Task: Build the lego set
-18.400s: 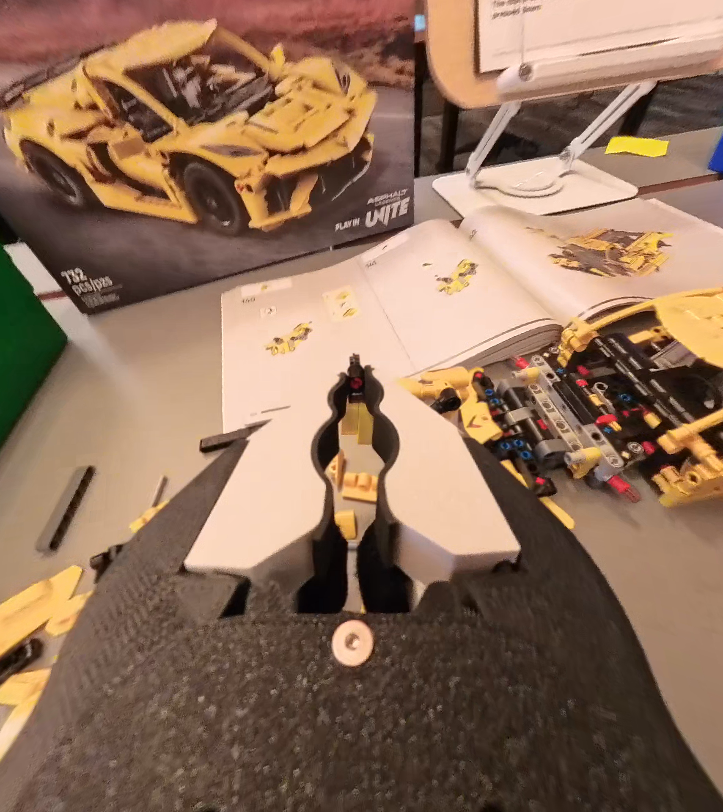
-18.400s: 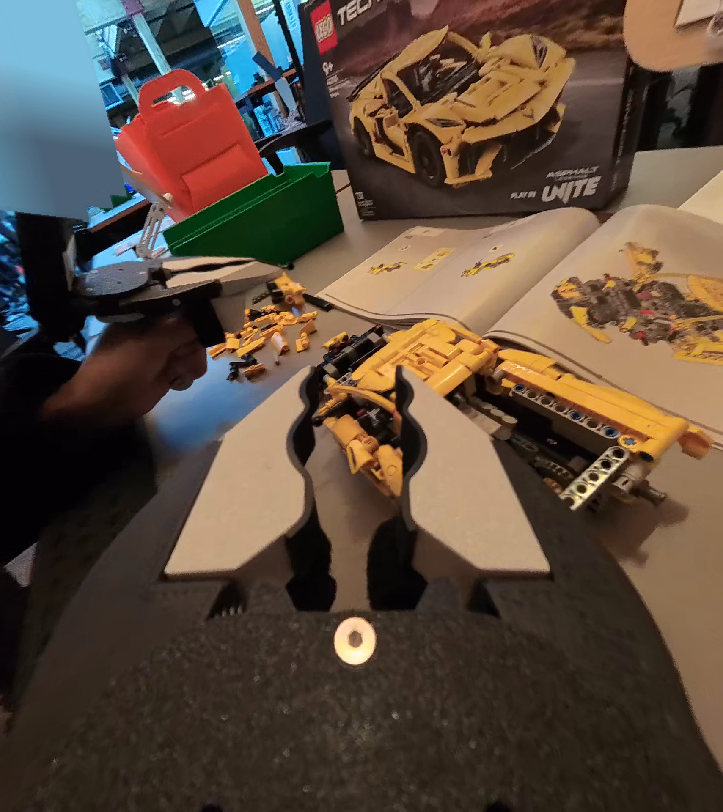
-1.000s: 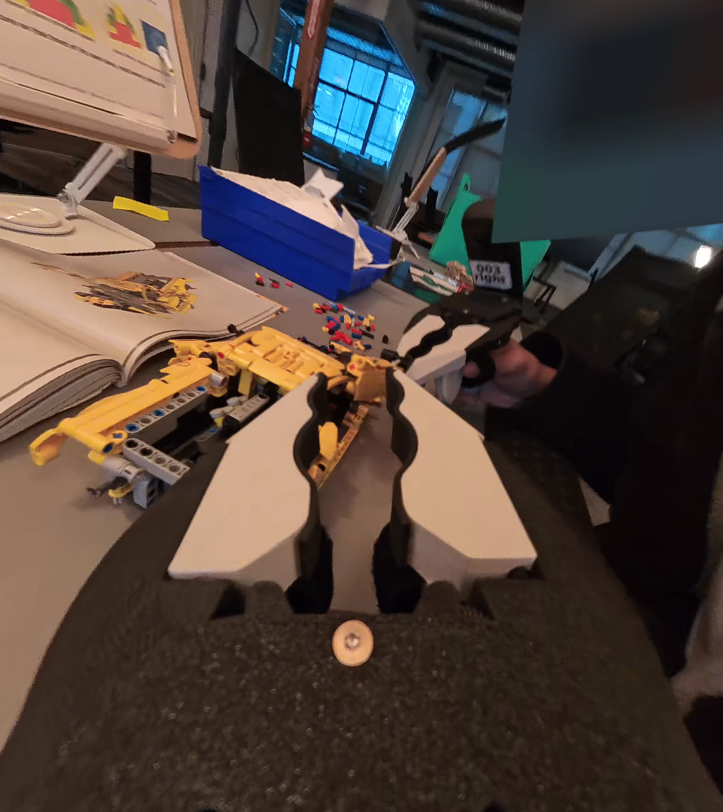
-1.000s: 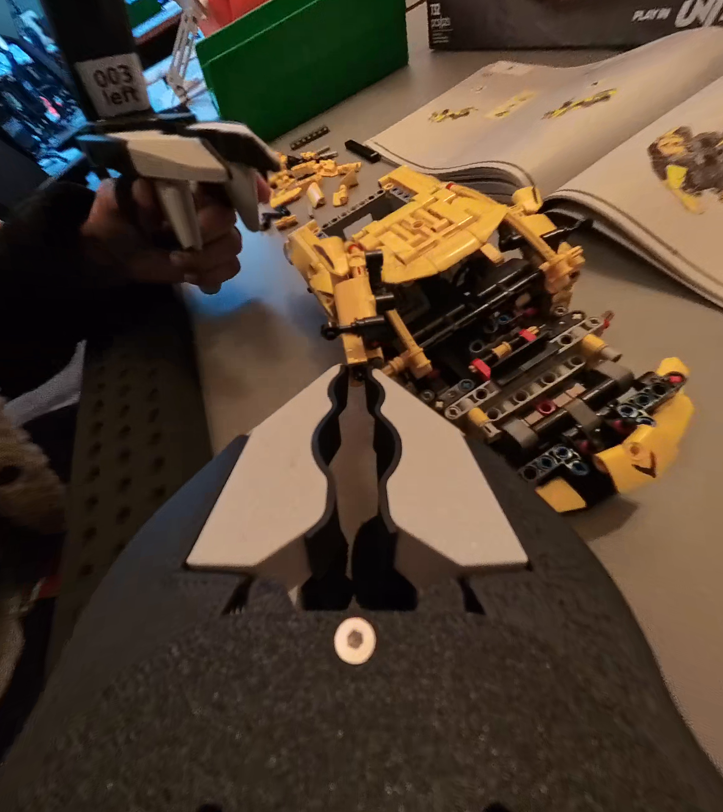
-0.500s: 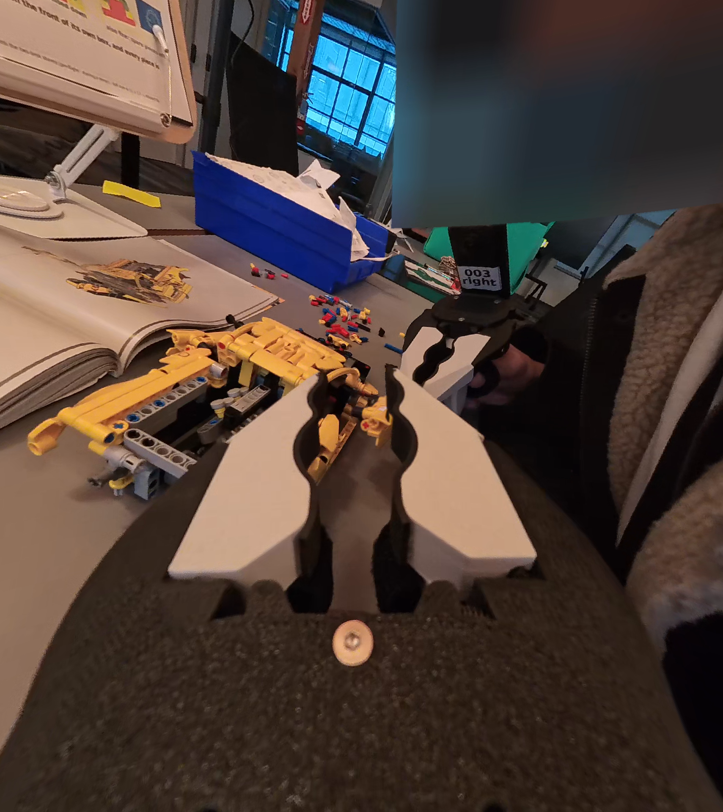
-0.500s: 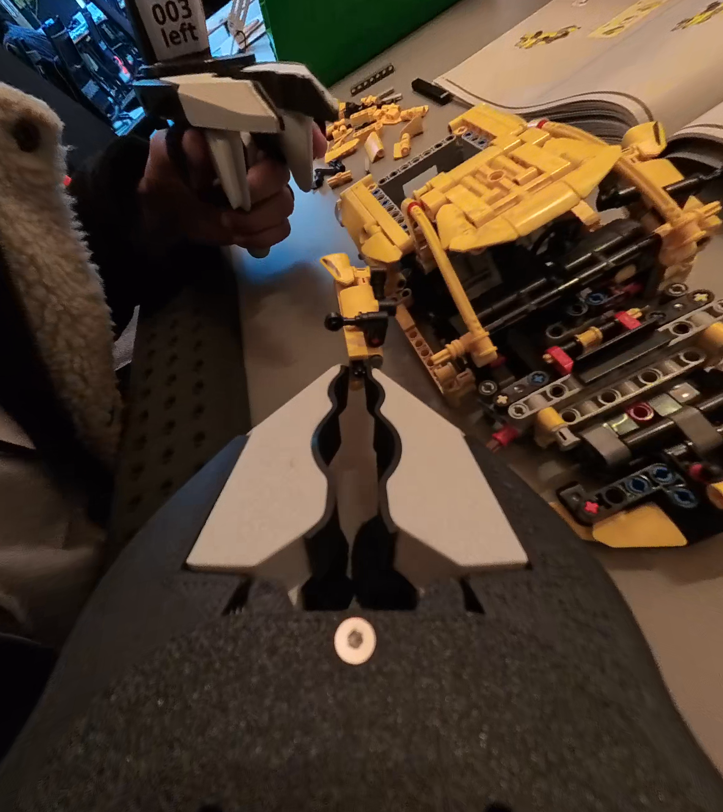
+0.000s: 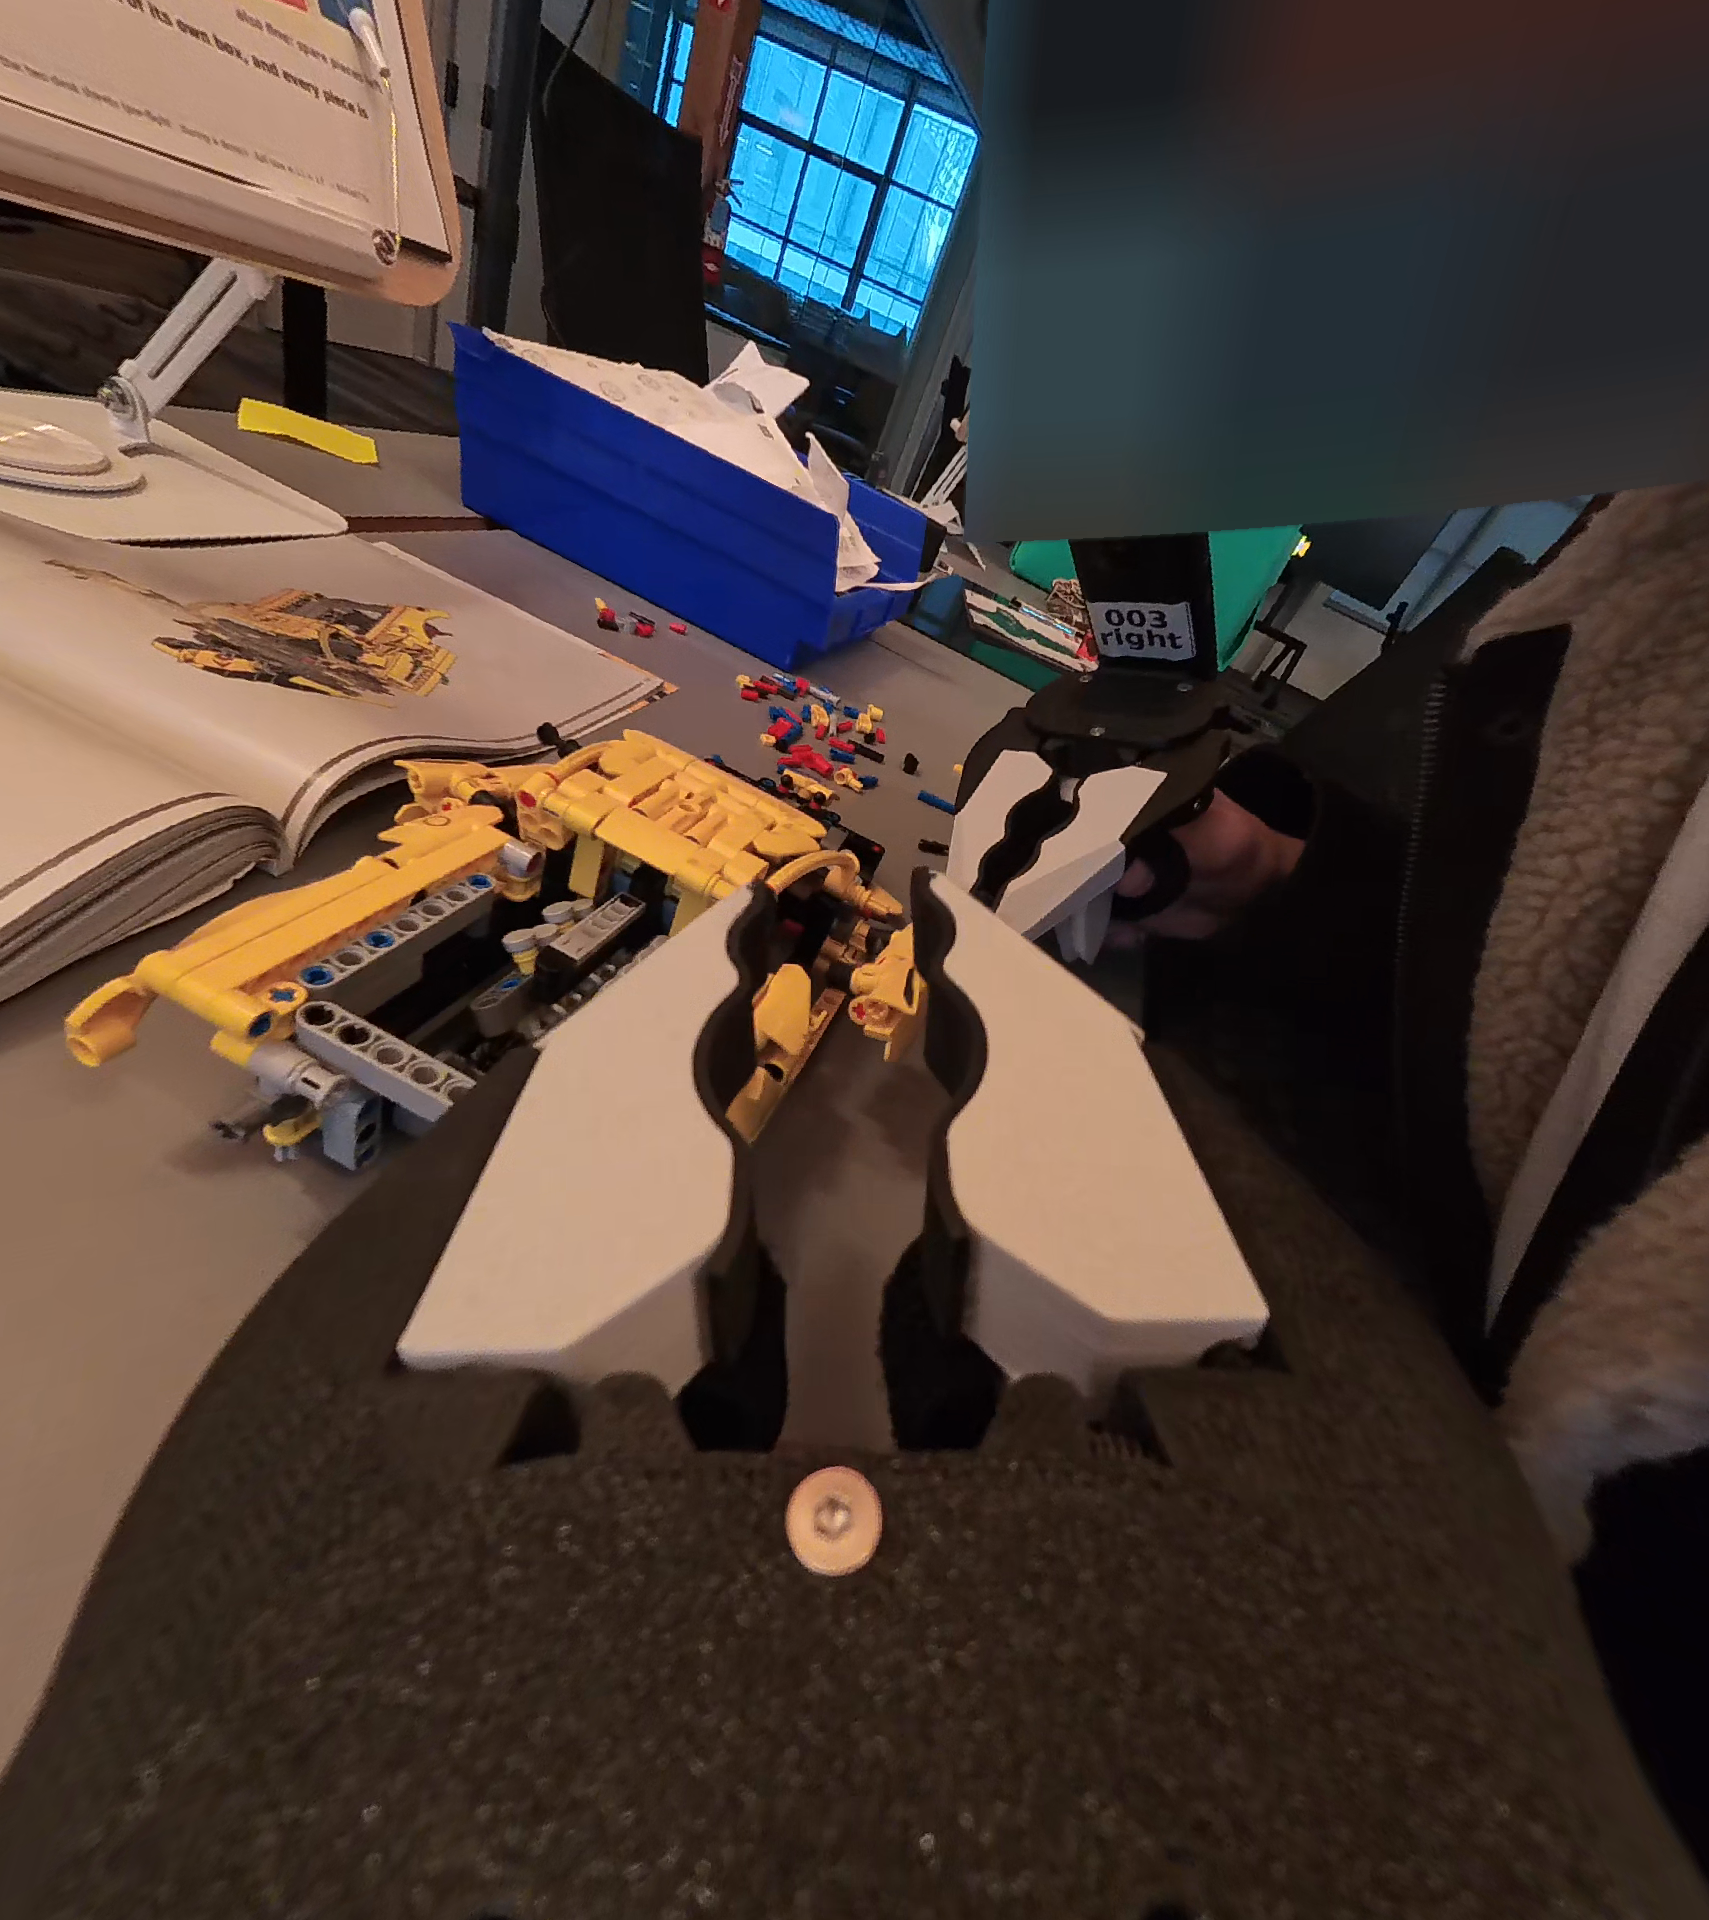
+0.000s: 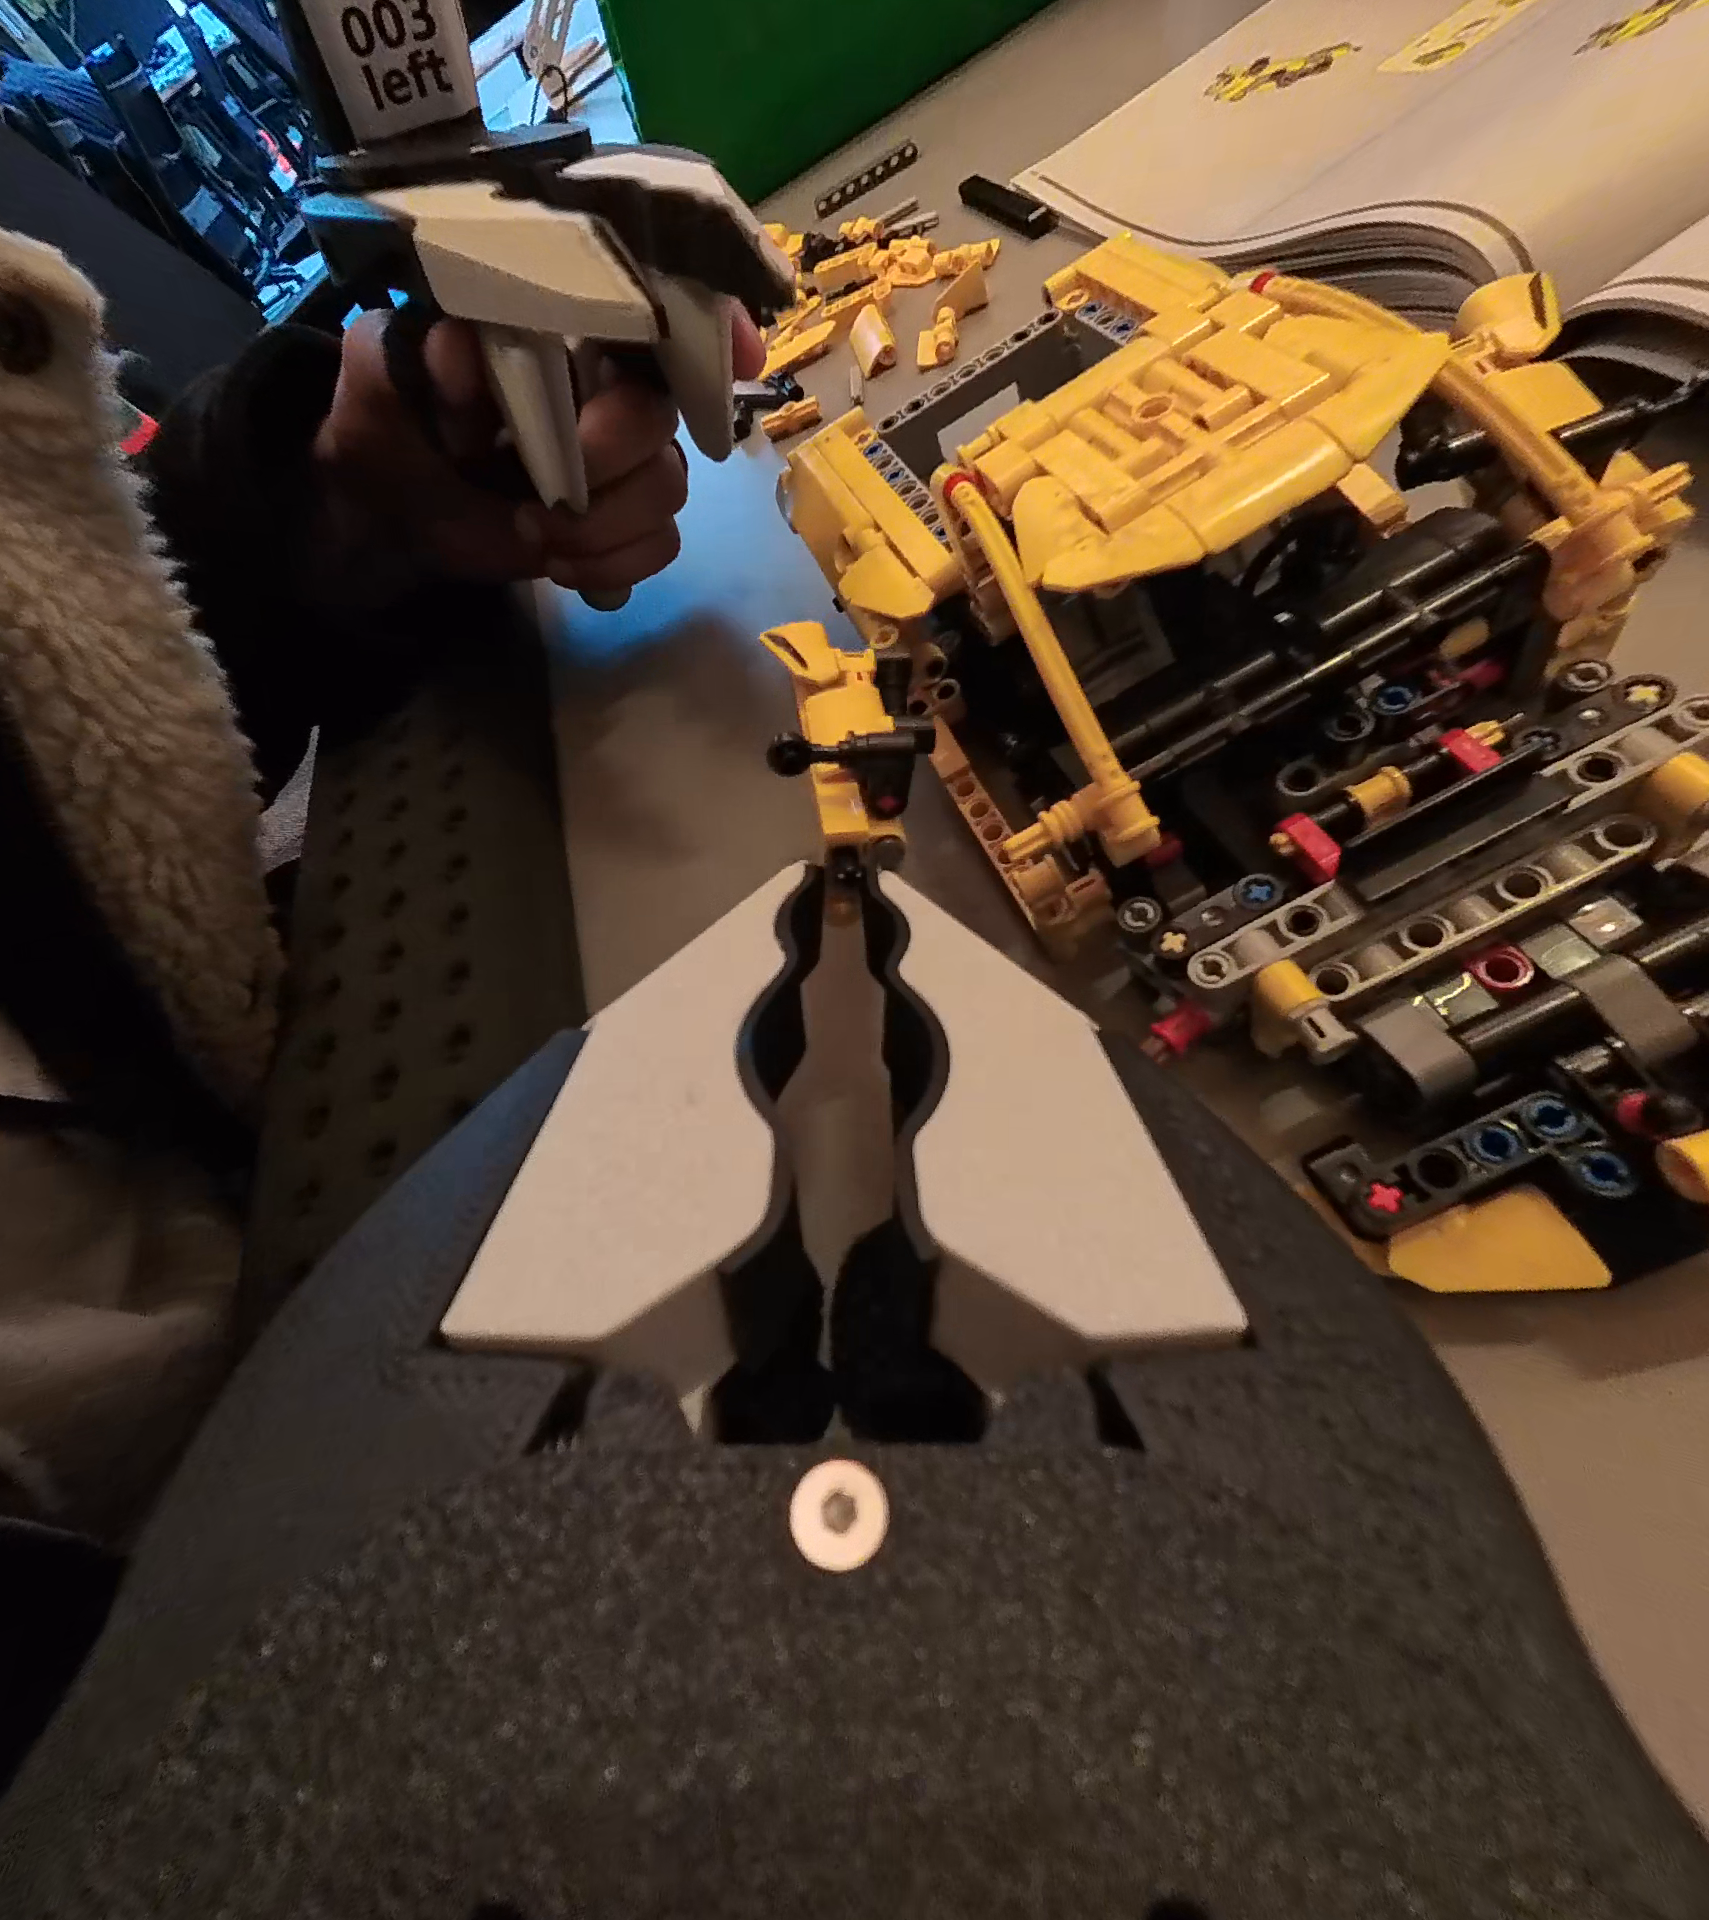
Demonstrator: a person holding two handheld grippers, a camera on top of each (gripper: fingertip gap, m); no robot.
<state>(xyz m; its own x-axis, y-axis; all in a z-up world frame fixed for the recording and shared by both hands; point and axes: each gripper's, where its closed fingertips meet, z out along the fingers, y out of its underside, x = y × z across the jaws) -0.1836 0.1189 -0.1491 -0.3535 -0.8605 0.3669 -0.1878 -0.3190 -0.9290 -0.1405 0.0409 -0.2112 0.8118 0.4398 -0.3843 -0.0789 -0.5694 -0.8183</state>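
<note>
Left gripper (image 8: 725, 343), fingers apart and empty, hovers left of the yellow car (image 8: 1245, 623) on the desk (image 8: 684, 727), while right gripper (image 8: 845, 883) pinches a small yellow subassembly (image 8: 845, 738) beside the car's near edge.

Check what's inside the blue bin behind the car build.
The blue bin holds crumpled white paper heaped above its rim. Anything below the paper is hidden by it and the bin wall.
</note>
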